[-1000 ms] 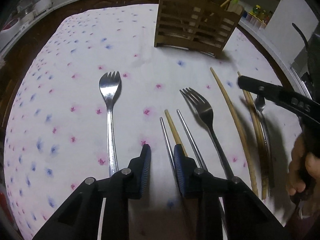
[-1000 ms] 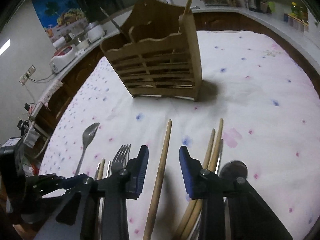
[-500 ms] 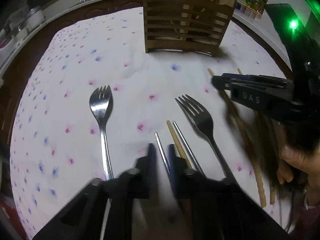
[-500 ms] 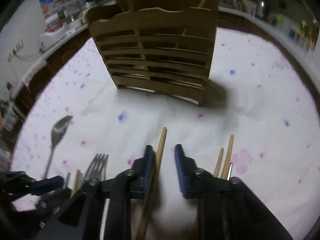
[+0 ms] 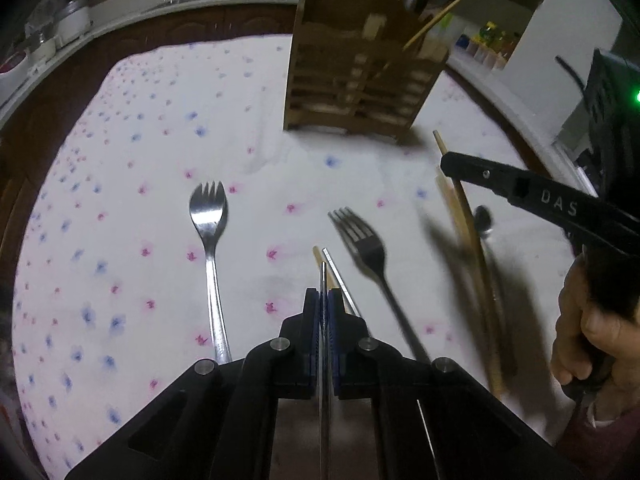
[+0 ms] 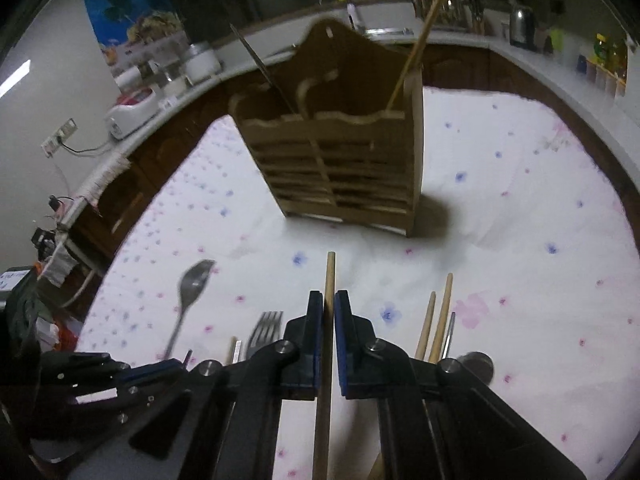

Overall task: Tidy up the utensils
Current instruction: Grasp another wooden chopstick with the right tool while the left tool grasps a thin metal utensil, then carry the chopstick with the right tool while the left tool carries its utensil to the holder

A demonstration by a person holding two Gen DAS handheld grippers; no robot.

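My left gripper [image 5: 323, 300] is shut on a thin metal chopstick [image 5: 323, 276] and holds it above the flowered cloth. My right gripper [image 6: 329, 304] is shut on a long wooden chopstick [image 6: 330, 276]; it also shows in the left wrist view [image 5: 448, 160]. The wooden slatted utensil holder [image 5: 360, 88] stands at the back of the table, with a wooden stick and a metal one standing in it [image 6: 328, 160]. On the cloth lie a spork [image 5: 208, 216], a dark fork [image 5: 362, 240], a wooden chopstick [image 5: 318, 254] and a metal chopstick [image 5: 340, 280].
More wooden chopsticks [image 6: 438, 320] and a spoon [image 6: 476, 364] lie at the right of the cloth. A hand [image 5: 588, 336] holds the right gripper's handle. Counters with appliances [image 6: 128, 116] and bottles [image 6: 600, 64] ring the table [image 5: 120, 160].
Both grippers have closed: the left on the metal chopstick, the right on the wooden chopstick. Both have risen from the cloth with their chopsticks.
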